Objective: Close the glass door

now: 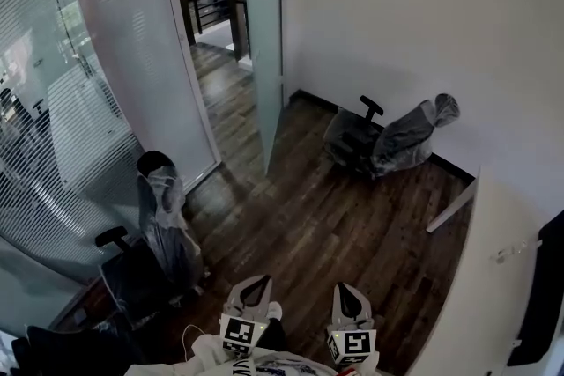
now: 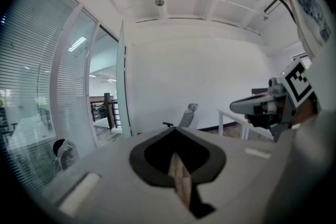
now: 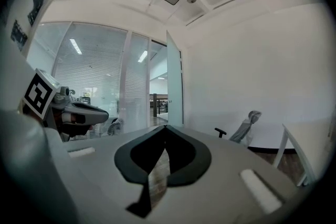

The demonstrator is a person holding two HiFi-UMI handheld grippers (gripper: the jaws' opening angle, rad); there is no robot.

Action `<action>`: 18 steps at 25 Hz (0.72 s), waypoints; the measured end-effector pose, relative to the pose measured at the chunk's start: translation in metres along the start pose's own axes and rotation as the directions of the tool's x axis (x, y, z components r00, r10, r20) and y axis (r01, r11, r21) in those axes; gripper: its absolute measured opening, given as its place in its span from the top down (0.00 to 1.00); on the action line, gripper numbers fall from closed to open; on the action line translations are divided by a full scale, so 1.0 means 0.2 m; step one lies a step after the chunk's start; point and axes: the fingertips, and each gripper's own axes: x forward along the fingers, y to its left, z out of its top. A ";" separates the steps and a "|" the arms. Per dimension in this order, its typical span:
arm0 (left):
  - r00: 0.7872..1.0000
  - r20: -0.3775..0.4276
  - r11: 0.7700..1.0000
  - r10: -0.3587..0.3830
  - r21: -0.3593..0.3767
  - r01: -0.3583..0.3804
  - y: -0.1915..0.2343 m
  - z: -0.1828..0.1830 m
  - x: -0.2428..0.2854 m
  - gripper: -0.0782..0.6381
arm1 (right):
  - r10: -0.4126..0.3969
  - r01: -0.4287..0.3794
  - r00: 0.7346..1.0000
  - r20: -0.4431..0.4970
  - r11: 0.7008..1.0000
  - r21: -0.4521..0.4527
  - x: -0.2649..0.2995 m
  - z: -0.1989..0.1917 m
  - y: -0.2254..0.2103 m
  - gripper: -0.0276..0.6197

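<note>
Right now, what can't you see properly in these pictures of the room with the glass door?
- Glass door: no handle shows. The head view sees the door almost edge-on, and it is too small in both gripper views.
- Space past the doorway: cut off by the head view's top edge, and the furniture there is too small to name.
- Wrapped office chair: plastic hides its back in the head view.
- Dark thing: cut off by the head view's right edge.

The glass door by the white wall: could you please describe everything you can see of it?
The glass door is a tall, frosted, pale blue-green panel. It stands open, swung into the room close beside the white wall. Its lower corner reaches down to the wooden floor. No handle can be made out, and nothing touches it.
</note>
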 end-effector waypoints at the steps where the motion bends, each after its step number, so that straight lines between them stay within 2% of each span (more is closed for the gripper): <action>1: 1.000 -0.002 1.000 0.004 -0.002 -0.004 0.05 0.00 0.03 0.89 | 0.002 -0.002 1.000 -0.002 1.000 0.000 0.05 0.01 0.01 0.95; 7: 0.999 -0.037 0.999 0.021 -0.024 -0.022 0.26 0.01 0.20 0.89 | 0.014 -0.014 1.000 -0.023 1.000 0.001 0.31 0.05 0.02 0.95; 18: 0.999 -0.031 0.999 0.014 -0.041 -0.015 0.54 -0.02 0.40 0.89 | 0.029 -0.030 0.999 -0.037 0.999 -0.024 0.66 0.10 0.05 0.95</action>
